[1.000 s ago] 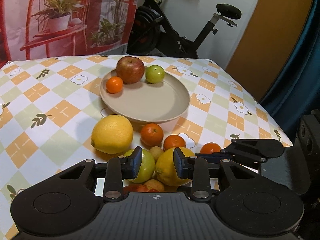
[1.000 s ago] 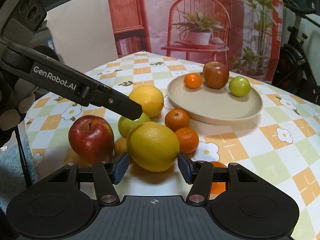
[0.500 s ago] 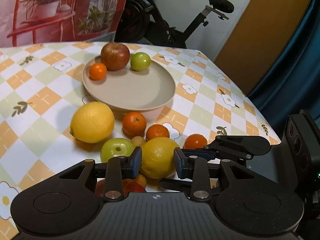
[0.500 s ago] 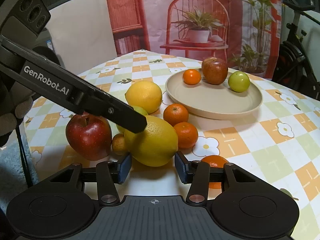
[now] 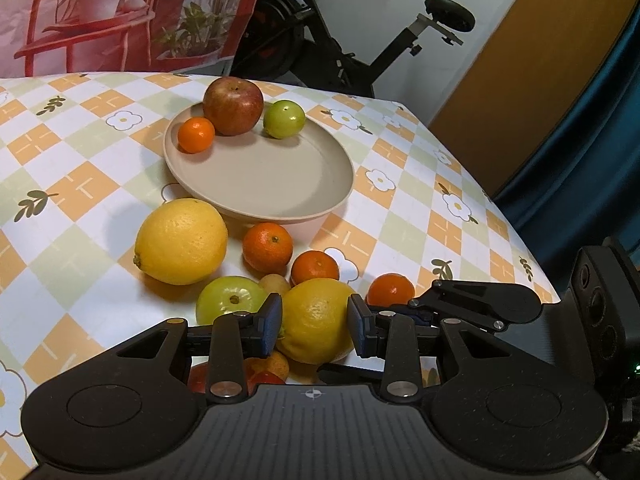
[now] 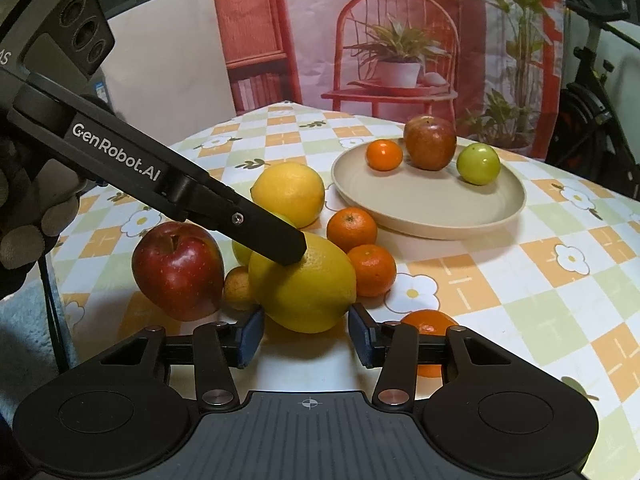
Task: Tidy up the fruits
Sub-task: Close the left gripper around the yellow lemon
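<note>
A yellow lemon (image 6: pixel 304 284) lies in the fruit pile on the checked tablecloth. My right gripper (image 6: pixel 306 328) is shut on its near lower sides, both blue pads touching the peel. My left gripper (image 5: pixel 316 326) hovers over the same lemon (image 5: pixel 316 320) with its pads a narrow gap apart and gripping nothing. In the right wrist view one of its fingertips (image 6: pixel 288 248) rests on the lemon's top. The beige plate (image 5: pixel 336 200) beyond holds a red apple (image 5: pixel 233 106), a small orange (image 5: pixel 196 135) and a green fruit (image 5: pixel 284 119).
Around the lemon lie a bigger lemon (image 5: pixel 180 240), a green fruit (image 5: pixel 230 300), three mandarins (image 5: pixel 268 247) (image 5: pixel 315 266) (image 5: pixel 390 289), a red apple (image 6: pixel 178 270) and a small tan fruit (image 6: pixel 238 288). The table edge (image 5: pixel 520 240) runs at the right, with an exercise bike (image 5: pixel 320 40) behind.
The right gripper's jaws narrowed until the pads met the lemon. The left gripper slid from above the green fruit to over the lemon, and its fingertip came down onto the lemon's top.
</note>
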